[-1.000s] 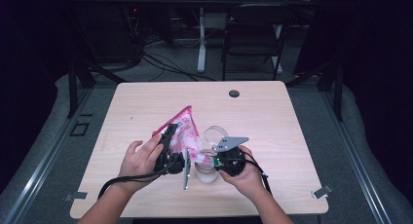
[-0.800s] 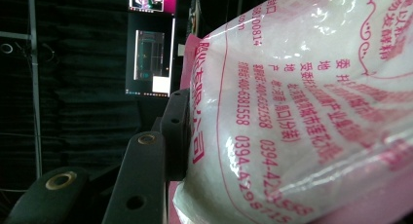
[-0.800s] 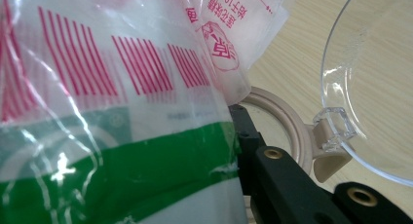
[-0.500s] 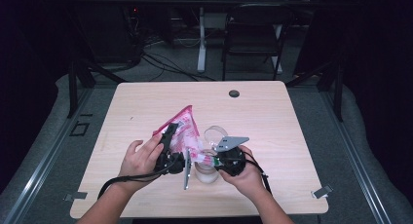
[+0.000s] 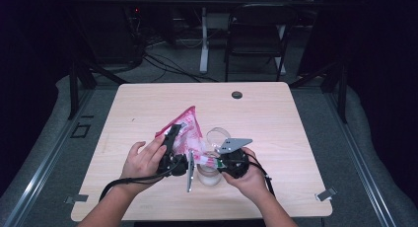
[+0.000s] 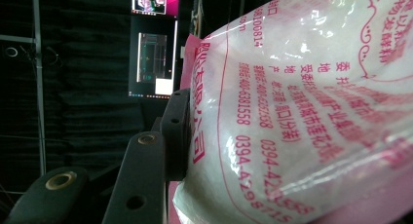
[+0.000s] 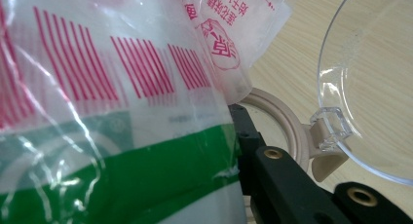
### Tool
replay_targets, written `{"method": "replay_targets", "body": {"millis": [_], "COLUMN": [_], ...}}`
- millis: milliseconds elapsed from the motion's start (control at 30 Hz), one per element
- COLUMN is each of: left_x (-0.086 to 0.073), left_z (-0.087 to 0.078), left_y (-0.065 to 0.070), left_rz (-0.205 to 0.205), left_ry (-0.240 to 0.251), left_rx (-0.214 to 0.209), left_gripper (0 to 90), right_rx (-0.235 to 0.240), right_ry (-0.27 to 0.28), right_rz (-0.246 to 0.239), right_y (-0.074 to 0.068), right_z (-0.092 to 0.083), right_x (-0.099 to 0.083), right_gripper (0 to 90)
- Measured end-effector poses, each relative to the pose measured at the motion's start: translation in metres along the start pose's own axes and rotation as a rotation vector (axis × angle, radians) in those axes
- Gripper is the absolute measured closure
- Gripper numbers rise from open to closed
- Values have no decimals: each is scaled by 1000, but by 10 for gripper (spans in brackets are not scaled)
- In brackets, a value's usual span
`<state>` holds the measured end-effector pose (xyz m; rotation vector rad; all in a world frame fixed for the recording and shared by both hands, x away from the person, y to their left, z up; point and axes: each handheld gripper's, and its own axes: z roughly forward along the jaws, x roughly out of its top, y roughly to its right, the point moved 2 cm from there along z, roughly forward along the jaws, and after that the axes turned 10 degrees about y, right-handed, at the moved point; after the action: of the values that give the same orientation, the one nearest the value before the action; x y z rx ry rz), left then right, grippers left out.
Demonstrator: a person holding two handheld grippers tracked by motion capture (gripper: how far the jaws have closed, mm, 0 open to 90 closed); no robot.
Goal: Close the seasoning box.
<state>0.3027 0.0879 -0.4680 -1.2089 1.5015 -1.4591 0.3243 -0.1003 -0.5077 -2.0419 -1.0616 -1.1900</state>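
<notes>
A: Where is the pink-printed bag held?

B: Above the desk, over the clear jar. It is clamped by the left gripper fingers at one side and pinched by the right gripper at its lower corner.

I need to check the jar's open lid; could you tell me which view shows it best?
The right gripper view: the clear lid stands open on its beige hinge, close and sharp. The high view shows it small behind the bag. The left gripper view gives bag print.
</notes>
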Motion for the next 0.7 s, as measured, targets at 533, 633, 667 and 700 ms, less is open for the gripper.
{"method": "replay_targets", "body": {"millis": [533, 633, 667, 700], "left_x": [1, 2, 2, 2], "left_z": [0, 0, 0, 0], "left_y": [-1, -1, -1, -1], "left_rz": [-4, -2, -1, -1], "left_ry": [-4, 2, 4, 3], "left_rx": [0, 3, 4, 4], "left_gripper": [622, 622, 622, 622], "right_rx": [-3, 1, 1, 2], "right_ry": [1, -1, 0, 4], "right_rz": [0, -2, -1, 2], "right_y": [1, 1, 1, 1], "right_z": [-1, -1, -1, -1], "right_x": [0, 0, 0, 0], "right_gripper": [900, 900, 900, 900]}}
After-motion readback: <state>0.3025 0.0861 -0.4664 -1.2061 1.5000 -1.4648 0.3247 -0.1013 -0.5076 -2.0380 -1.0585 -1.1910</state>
